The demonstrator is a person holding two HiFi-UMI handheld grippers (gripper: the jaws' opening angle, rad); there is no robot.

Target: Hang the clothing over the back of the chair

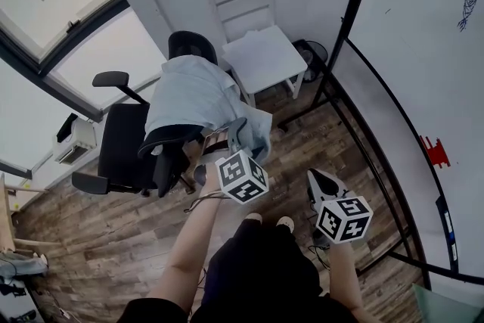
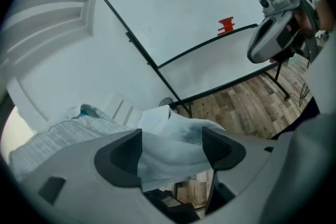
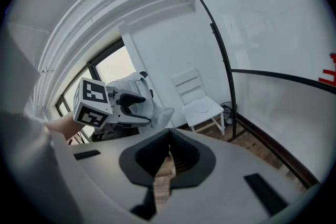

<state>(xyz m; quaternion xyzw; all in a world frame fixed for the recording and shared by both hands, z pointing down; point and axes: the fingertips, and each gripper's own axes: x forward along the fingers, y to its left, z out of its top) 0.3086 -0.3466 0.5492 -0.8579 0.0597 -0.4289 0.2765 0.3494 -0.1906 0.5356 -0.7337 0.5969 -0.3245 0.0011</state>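
A pale blue garment [image 1: 193,94] lies draped over the back of a black office chair [image 1: 125,136], with its hem hanging down on the right side. My left gripper [image 1: 237,131] is at that hanging hem. In the left gripper view its jaws stand wide apart, with the cloth [image 2: 173,136] lying between and beyond them, so the left gripper [image 2: 172,148] is open. My right gripper [image 1: 321,179] is lower right, away from the chair. Its jaws [image 3: 169,150] are shut with nothing in them. From the right gripper view the left gripper [image 3: 140,109] shows beside the garment [image 3: 131,84].
A white wooden chair [image 1: 261,49] stands right behind the office chair against the wall. A whiteboard on a black frame [image 1: 423,49] runs along the right. A small fan [image 1: 311,57] sits on the wood floor by the frame. Windows fill the left.
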